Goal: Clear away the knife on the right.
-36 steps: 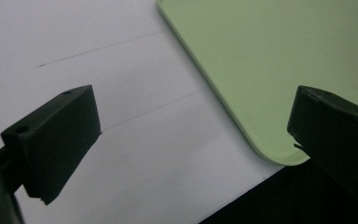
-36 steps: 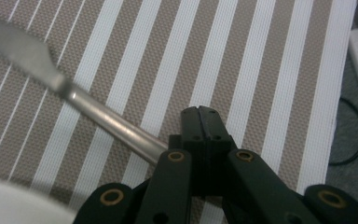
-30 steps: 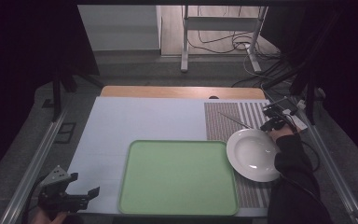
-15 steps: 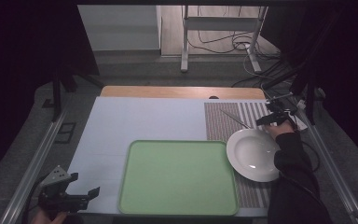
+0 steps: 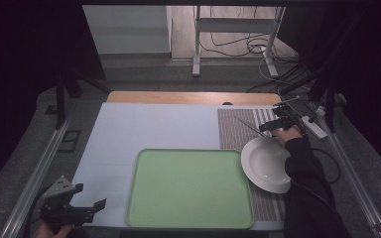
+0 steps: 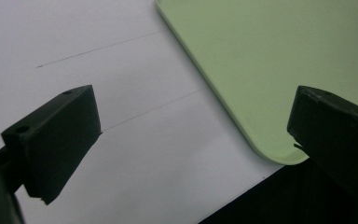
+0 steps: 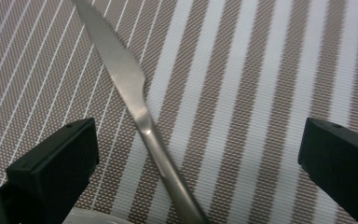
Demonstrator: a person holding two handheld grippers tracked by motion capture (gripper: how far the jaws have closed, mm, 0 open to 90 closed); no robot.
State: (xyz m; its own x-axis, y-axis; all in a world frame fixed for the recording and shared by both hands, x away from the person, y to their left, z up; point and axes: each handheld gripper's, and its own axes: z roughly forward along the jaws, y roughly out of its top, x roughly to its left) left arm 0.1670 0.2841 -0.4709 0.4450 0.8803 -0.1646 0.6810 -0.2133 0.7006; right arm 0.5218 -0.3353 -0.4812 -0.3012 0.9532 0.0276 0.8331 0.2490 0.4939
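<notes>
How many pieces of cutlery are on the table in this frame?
1. A silver metal table knife lies on the brown-and-white striped placemat, just beyond the white round plate, between the open fingers of the right gripper. More could be hidden under the person's dark sleeve.

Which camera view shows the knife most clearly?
The right gripper view: the knife lies large on the striped mat, between the open fingers. In the high view it is a thin line.
</notes>
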